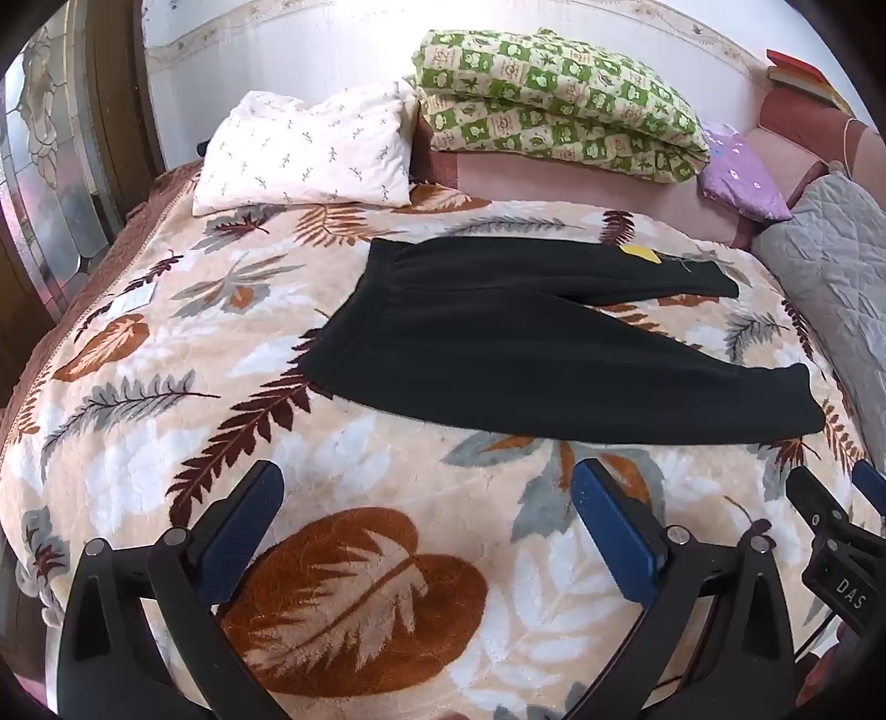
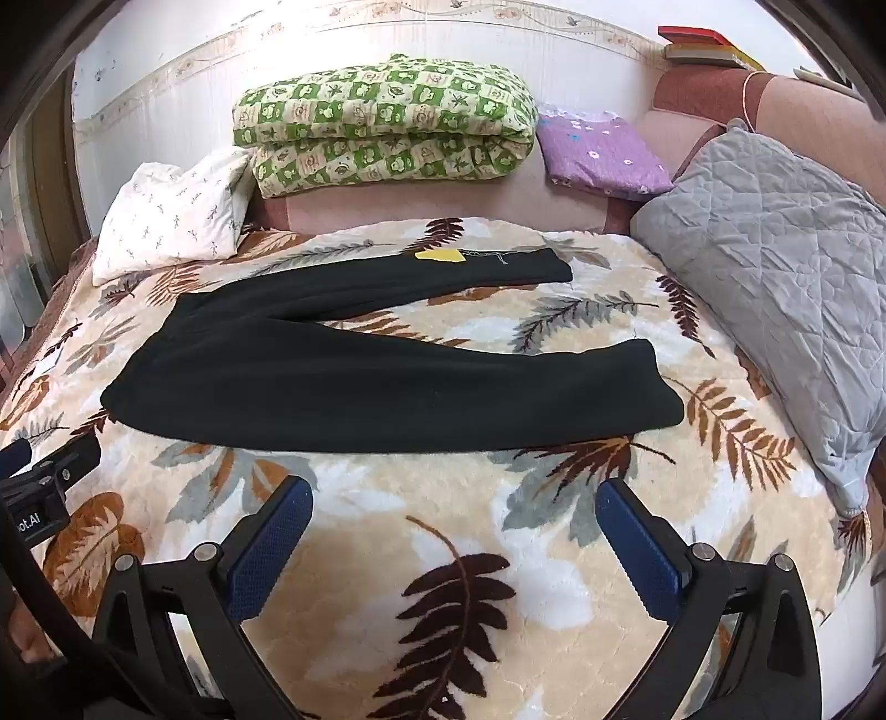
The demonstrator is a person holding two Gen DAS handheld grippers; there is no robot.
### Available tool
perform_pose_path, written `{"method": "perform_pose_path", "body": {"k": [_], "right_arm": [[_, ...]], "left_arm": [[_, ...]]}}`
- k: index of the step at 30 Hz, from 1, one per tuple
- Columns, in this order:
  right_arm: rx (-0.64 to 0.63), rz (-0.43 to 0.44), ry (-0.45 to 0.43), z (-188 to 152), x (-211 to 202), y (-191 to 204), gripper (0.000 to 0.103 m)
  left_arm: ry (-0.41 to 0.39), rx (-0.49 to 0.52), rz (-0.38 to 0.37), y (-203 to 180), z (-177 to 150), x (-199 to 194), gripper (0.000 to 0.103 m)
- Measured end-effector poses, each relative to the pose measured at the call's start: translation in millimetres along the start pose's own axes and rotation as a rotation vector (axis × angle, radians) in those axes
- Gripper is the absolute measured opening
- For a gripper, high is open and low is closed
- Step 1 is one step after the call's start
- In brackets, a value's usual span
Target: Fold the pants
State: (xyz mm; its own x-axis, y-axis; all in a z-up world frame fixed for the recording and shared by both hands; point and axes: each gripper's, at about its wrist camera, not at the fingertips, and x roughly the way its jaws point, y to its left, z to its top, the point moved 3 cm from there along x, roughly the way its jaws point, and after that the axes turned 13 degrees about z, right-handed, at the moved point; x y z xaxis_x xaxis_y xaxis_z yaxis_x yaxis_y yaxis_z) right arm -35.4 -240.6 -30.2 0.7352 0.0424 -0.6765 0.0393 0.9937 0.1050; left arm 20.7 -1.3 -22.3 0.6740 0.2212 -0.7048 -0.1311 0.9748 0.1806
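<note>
A bed covered by a plush cream blanket [image 1: 387, 487] printed with brown, rust and grey leaves fills both views. Black pants [image 1: 520, 343] lie flat on it past both grippers, waistband to the left, the two legs spread apart and running to the right; a yellow tag [image 1: 639, 252] sits on the far leg. Behind the blanket runs a pink padded ledge, and on it a folded green-checked quilt [image 1: 559, 105] and a folded purple flowered cloth [image 1: 742, 177]. A white pillow [image 1: 310, 152] with small sprigs leans at the far left, a grey quilted pillow [image 2: 775, 266] at the right. The wall behind is white with a patterned border, and a few books [image 2: 703, 44] rest on the padded end at the far right.

The left gripper [image 1: 426, 531] hovers over the near blanket, its blue-padded fingers spread wide with nothing between them; the right gripper [image 2: 454, 531] is likewise released and empty.

Only the left wrist view shows the wooden door with leaded glass [image 1: 50, 166] at the left, and the white paper tag on the blanket's left edge plainly. The right wrist view shows the grey pillow whole. Each view catches the other gripper at its side edge
</note>
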Motion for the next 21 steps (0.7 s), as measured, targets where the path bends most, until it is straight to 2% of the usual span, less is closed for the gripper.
{"method": "perform_pose_path", "body": {"k": [21], "right_arm": [[-0.001, 0.001, 0.007, -5, 4, 1, 0.103]], "left_arm": [[0.008, -0.012, 0.027, 7, -5, 10, 0.103]]}}
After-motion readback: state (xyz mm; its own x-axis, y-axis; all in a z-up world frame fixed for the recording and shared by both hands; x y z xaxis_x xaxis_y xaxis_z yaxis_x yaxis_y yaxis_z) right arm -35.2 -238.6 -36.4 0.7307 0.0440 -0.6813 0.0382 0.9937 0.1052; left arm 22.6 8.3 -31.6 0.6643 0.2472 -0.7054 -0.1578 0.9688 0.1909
